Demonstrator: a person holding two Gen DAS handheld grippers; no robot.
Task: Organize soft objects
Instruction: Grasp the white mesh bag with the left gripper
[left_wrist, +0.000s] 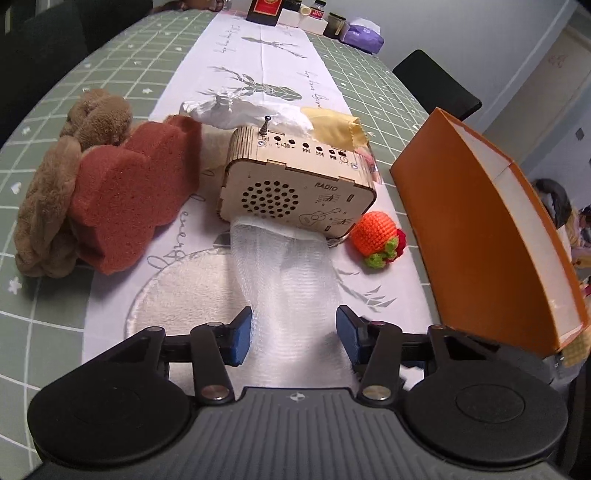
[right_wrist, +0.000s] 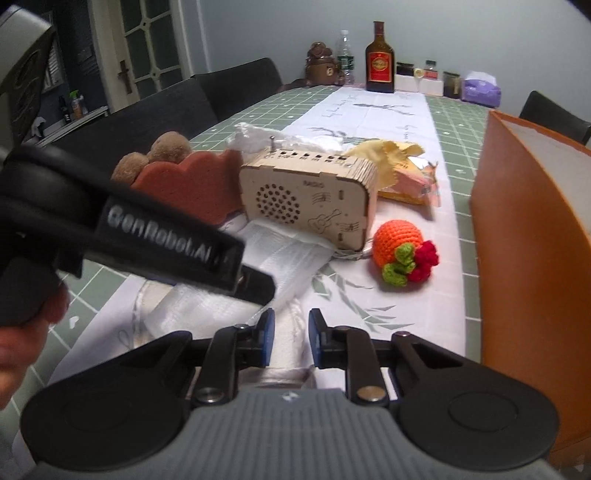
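I see a green checked desk (left_wrist: 55, 332) under a white runner (left_wrist: 280, 59), the orange box (left_wrist: 461, 229) tipped beside it, contents hidden. White mesh cloth (left_wrist: 288, 266) trails from under the wooden radio (left_wrist: 295, 184) between my left gripper (left_wrist: 294, 332)'s parted jaws; whether my right gripper (right_wrist: 290, 341)'s narrow jaws pinch it, I cannot tell.

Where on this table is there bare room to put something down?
Free: the white runner between the crocheted orange and the hand-held grippers, and beyond the wooden radio. Crowded: radio, red sponge, brown plush, white mesh; the orange box walls the right.
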